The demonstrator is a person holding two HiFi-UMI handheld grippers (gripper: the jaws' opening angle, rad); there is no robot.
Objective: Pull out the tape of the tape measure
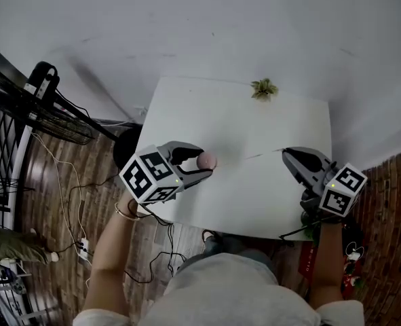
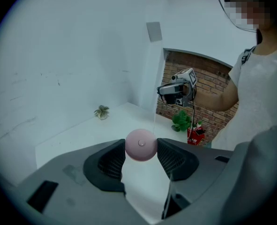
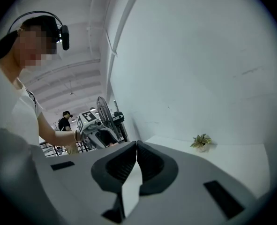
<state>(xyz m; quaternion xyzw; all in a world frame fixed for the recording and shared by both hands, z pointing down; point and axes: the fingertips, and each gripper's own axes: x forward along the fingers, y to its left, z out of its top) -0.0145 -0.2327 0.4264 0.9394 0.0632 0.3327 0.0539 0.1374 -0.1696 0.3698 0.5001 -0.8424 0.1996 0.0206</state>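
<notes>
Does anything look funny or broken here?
Nothing looks broken or spilled. The thin tape hanging in the air only looks odd: it runs from the pink tape measure clamped in the left gripper to the shut right gripper. The little plant stands upright at the white table's far edge.

White bench [image 1: 254,134] against a plain white wall [image 1: 207,26], faintly scuffed. Small potted plant [image 1: 264,88] at the far edge, by the wall. Wood-plank floor [image 1: 64,182] to the left, strewn with black cables [image 1: 61,209] and a power strip [image 1: 83,248]. Black standing fan [image 1: 44,114] there too, close to the bench. Brick wall [image 2: 208,78] to the right, under a white arch, with a green plant [image 2: 181,120] and a red thing [image 2: 196,136] at its foot. High white ceiling [image 3: 72,86] with beams. Far back, a person [image 3: 64,121] by a railing [image 3: 47,146]. Soft, even light.
</notes>
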